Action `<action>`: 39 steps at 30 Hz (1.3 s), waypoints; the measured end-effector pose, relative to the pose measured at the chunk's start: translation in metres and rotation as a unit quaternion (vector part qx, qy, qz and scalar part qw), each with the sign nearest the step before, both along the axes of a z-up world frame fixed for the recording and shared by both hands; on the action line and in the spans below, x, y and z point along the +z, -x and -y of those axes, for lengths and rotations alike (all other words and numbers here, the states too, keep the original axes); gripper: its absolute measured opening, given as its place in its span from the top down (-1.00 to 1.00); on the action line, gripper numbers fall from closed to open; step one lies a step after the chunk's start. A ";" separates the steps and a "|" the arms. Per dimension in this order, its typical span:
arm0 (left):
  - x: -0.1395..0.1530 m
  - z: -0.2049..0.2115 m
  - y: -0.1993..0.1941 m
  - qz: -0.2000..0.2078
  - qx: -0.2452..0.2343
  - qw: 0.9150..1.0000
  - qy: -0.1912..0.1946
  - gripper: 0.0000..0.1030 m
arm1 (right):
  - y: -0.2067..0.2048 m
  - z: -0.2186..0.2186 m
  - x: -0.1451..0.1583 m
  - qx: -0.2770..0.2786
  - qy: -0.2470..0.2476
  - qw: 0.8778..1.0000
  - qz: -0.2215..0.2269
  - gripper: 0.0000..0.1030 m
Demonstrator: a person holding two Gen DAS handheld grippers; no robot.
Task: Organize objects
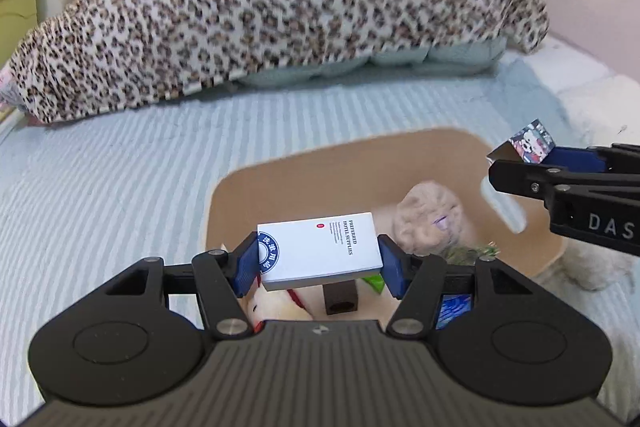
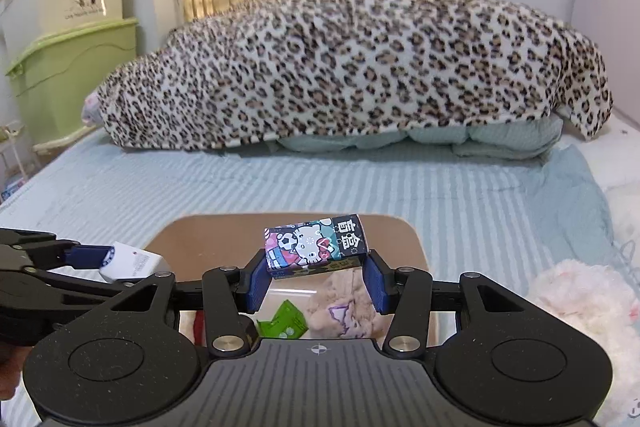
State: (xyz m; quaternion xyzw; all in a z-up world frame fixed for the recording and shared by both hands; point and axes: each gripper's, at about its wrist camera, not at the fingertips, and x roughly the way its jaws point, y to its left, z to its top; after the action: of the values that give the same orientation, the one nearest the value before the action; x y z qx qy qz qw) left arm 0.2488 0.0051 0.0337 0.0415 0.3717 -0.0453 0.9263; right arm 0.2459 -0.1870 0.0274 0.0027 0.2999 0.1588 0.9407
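My left gripper (image 1: 318, 261) is shut on a white box (image 1: 320, 251) with a blue round logo and holds it above a tan storage bin (image 1: 440, 155) on the bed. My right gripper (image 2: 318, 275) is shut on a colourful cartoon box (image 2: 316, 245) and holds it over the same bin (image 2: 416, 247). The right gripper also shows at the right edge of the left wrist view (image 1: 520, 159), and the white box shows at the left of the right wrist view (image 2: 132, 263). Inside the bin lie a beige plush toy (image 1: 432, 223), a green packet (image 2: 284, 321) and a dark brown block (image 1: 340, 299).
The bin sits on a pale blue striped bedspread (image 1: 120, 179). A leopard-print blanket (image 2: 360, 67) covers a pile at the head of the bed. A white fluffy toy (image 2: 580, 303) lies right of the bin. Green and cream storage boxes (image 2: 68, 75) stand at the left.
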 end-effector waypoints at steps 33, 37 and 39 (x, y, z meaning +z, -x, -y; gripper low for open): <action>0.018 0.003 0.039 -0.027 0.017 0.999 -0.012 -0.76 | 0.038 0.019 0.003 -0.016 0.037 0.997 -0.067 -0.91; 0.027 0.002 0.060 -0.020 0.023 1.000 -0.006 -0.76 | 0.059 0.023 0.013 -0.014 0.039 0.997 -0.067 -0.92; 0.032 0.004 0.071 -0.016 0.022 1.000 -0.004 -0.76 | 0.070 0.024 0.017 -0.012 0.043 0.997 -0.063 -0.92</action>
State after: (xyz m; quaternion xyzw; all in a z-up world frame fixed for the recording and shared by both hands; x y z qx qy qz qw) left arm 0.1774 0.0012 0.0660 0.0361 0.3879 -0.0239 0.9207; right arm 0.1760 -0.2108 0.0444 -0.0243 0.3653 0.1340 0.9209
